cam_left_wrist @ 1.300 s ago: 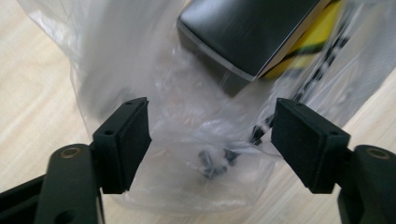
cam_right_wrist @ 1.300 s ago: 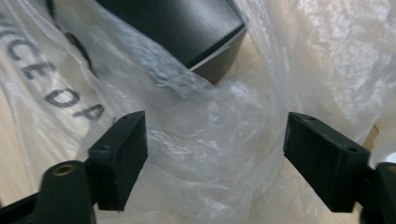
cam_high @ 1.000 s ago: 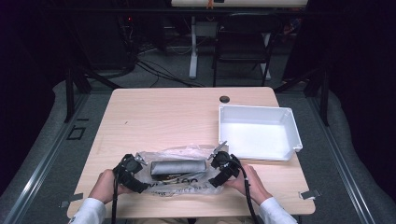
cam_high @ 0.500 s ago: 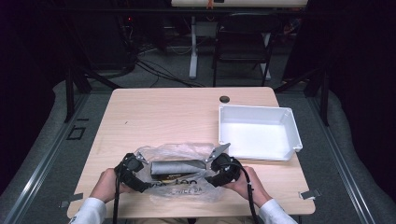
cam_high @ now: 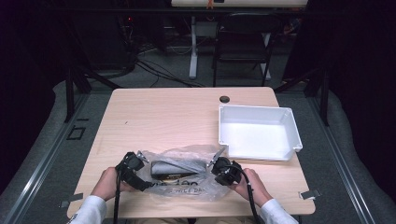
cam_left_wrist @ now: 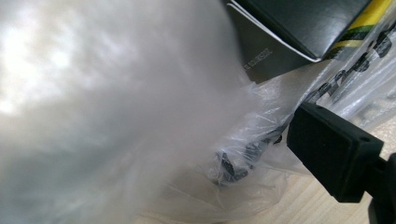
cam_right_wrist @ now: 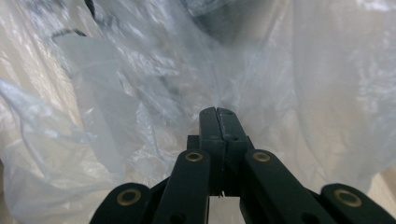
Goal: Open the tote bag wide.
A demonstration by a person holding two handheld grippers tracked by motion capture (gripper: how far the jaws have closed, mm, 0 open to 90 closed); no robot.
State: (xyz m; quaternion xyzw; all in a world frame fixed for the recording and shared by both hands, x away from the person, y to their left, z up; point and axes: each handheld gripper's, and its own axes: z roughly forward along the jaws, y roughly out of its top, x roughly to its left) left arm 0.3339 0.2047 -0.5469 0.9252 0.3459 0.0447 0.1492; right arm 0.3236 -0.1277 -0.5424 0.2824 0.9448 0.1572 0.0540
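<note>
1. The clear, crinkled plastic bag [cam_high: 183,175] with black print lies on the near part of the light wooden table [cam_high: 173,116], left of and nearer the person than the white rectangular plastic tray [cam_high: 258,132], and well apart from the small black round cap [cam_high: 224,99] near the table's far edge.
2. Inside the bag sits a dark oblong box [cam_high: 177,168]; in the left gripper view the box [cam_left_wrist: 299,32] shows a black face with a yellow stripe, seen through the film [cam_left_wrist: 261,140].
3. The left gripper [cam_high: 133,169], held in the person's left hand [cam_high: 108,183], is at the end of the bag farther from the tray. Its jaws have just been opening; they stand spread, with one black pad [cam_left_wrist: 331,151] beside the film and loose plastic blurred across the other side.
4. The right gripper [cam_high: 219,165], held in the right hand [cam_high: 247,185], is at the end of the bag nearer the tray. Its jaws have just been closing and now stand pressed together, pinching the thin film of the bag [cam_right_wrist: 154,93] at their tips [cam_right_wrist: 218,114].
5. The tray's near left corner is just beside the right gripper.
</note>
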